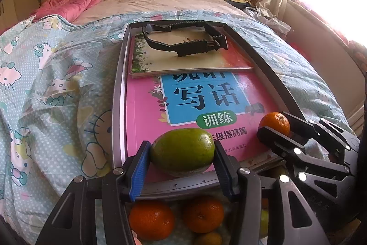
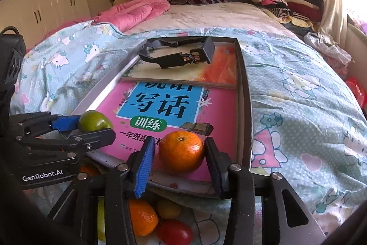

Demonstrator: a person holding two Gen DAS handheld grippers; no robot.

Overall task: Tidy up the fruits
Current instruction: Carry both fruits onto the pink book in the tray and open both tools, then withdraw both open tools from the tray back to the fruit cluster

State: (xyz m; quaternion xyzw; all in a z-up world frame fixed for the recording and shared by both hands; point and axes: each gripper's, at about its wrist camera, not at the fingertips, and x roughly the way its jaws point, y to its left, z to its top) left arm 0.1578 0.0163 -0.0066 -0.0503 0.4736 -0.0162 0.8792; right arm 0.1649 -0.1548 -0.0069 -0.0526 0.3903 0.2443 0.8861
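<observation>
Fruits (image 2: 181, 150) on tray (image 2: 246, 93) atop bed (image 2: 298, 95).

The left gripper (image 1: 182, 153) is built of black angular plastic, with triangular cut-outs in its side arms. Round silver screw heads are set at the joints. A ribbed blue pad is fitted inside one finger (image 1: 138, 172), and a darker blue pad inside the other. The right gripper (image 2: 180, 159) is made alike, with black frame, silver screws and blue ribbed pads. White lettering, "GenRobot.AI", is printed on the left gripper's black body.
</observation>
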